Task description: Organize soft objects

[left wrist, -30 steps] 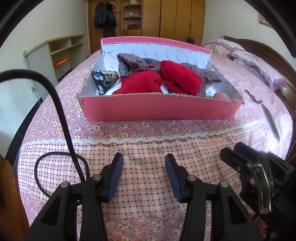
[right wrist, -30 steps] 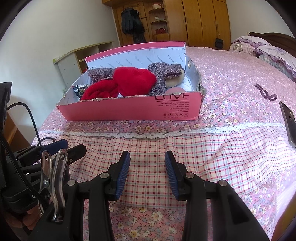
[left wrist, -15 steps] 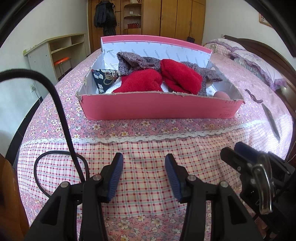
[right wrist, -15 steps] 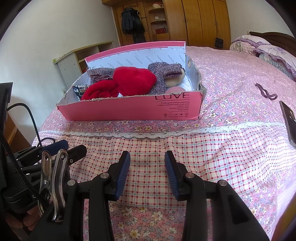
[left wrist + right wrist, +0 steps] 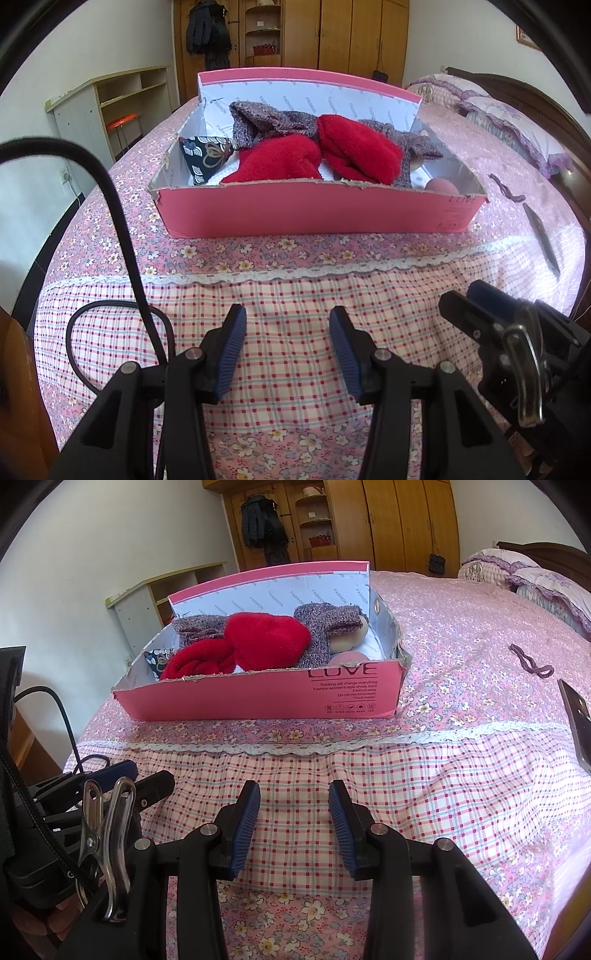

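Nothing has moved since the earlier frames: I hold the left claw and right claw half open and empty over the bed, well short of the pink shoebox, where red socks and grey knitwear sit gathered, apparently sorted.

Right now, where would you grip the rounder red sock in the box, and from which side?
Grip the red sock at its bulging top, coming from above. It lies highest in the pink box, over the grey knit, and the box's near wall likely blocks a level approach. Both grippers, left and right, are open and empty.
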`<state>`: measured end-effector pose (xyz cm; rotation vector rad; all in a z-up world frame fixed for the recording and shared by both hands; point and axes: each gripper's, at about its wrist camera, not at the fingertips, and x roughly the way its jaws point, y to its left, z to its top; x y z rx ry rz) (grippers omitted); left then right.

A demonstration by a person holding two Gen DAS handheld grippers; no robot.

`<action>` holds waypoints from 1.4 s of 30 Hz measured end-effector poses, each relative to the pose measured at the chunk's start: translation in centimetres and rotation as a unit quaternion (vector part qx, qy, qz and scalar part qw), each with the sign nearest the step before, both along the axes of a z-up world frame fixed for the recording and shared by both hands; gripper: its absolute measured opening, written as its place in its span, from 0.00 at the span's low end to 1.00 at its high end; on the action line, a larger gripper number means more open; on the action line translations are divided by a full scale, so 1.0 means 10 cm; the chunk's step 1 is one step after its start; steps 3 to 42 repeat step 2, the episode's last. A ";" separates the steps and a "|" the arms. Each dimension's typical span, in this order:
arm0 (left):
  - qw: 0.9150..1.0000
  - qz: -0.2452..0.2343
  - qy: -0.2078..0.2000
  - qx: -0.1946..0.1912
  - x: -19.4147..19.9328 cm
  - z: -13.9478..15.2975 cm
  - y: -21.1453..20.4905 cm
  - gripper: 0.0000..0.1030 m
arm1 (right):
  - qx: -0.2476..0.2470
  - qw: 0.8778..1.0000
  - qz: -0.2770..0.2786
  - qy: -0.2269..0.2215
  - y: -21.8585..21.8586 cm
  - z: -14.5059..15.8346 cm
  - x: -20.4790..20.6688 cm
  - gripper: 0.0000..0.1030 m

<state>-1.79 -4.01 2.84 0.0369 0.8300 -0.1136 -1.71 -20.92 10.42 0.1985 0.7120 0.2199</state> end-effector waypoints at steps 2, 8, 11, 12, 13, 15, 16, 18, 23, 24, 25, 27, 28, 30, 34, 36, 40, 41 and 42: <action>1.000 0.000 0.002 0.001 0.01 0.00 -0.01 0.48 | 0.000 1.000 0.001 0.001 0.01 -0.01 0.00 0.39; 1.000 0.000 0.002 0.001 0.01 0.00 -0.01 0.48 | 0.000 1.000 0.001 0.001 0.01 -0.01 0.00 0.39; 1.000 0.000 0.002 0.001 0.01 0.00 -0.01 0.48 | 0.000 1.000 0.001 0.001 0.01 -0.01 0.00 0.39; 1.000 0.000 0.002 0.001 0.01 0.00 -0.01 0.48 | 0.000 1.000 0.001 0.001 0.01 -0.01 0.00 0.39; 1.000 0.000 0.002 0.001 0.01 0.00 -0.01 0.48 | 0.000 1.000 0.001 0.001 0.01 -0.01 0.00 0.39; 1.000 0.000 0.002 0.001 0.01 0.00 -0.01 0.48 | 0.000 1.000 0.001 0.001 0.01 -0.01 0.00 0.39; 1.000 0.000 0.002 0.001 0.01 0.00 -0.01 0.48 | 0.000 1.000 0.001 0.001 0.01 -0.01 0.00 0.39; 1.000 0.000 0.002 0.001 0.01 0.00 -0.01 0.48 | 0.000 1.000 0.001 0.001 0.01 -0.01 0.00 0.39; 1.000 0.000 0.002 0.001 0.01 0.00 -0.01 0.48 | 0.000 1.000 0.001 0.001 0.01 -0.01 0.00 0.39; 1.000 0.000 0.002 0.001 0.01 0.00 -0.01 0.48 | 0.000 1.000 0.001 0.001 0.01 -0.01 0.00 0.39; 1.000 0.000 0.002 0.001 0.01 0.00 -0.01 0.48 | 0.000 1.000 0.001 0.001 0.01 -0.01 0.00 0.39; 1.000 0.000 0.002 0.001 0.01 0.00 -0.01 0.48 | 0.000 1.000 0.001 0.001 0.01 -0.01 0.00 0.39; 1.000 0.000 0.002 0.001 0.01 0.00 -0.01 0.48 | 0.000 1.000 0.001 0.001 0.01 -0.01 0.00 0.39; 1.000 0.000 0.002 0.001 0.01 0.00 -0.01 0.48 | 0.000 1.000 0.001 0.001 0.01 -0.01 0.00 0.39; 1.000 0.000 0.002 0.001 0.01 0.00 -0.01 0.48 | 0.000 1.000 0.001 0.001 0.01 -0.01 0.00 0.39; 1.000 0.000 0.002 0.001 0.01 0.00 -0.01 0.48 | 0.000 1.000 0.001 0.001 0.01 -0.01 0.00 0.39; 1.000 0.000 0.002 0.001 0.01 0.00 -0.01 0.48 | 0.000 1.000 0.001 0.001 0.01 -0.01 0.00 0.39; 1.000 0.000 0.002 0.001 0.01 0.00 -0.01 0.48 | 0.000 1.000 0.001 0.001 0.01 -0.01 0.00 0.39; 1.000 0.000 0.002 0.001 0.01 0.00 -0.01 0.48 | 0.000 1.000 0.001 0.001 0.01 -0.01 0.00 0.39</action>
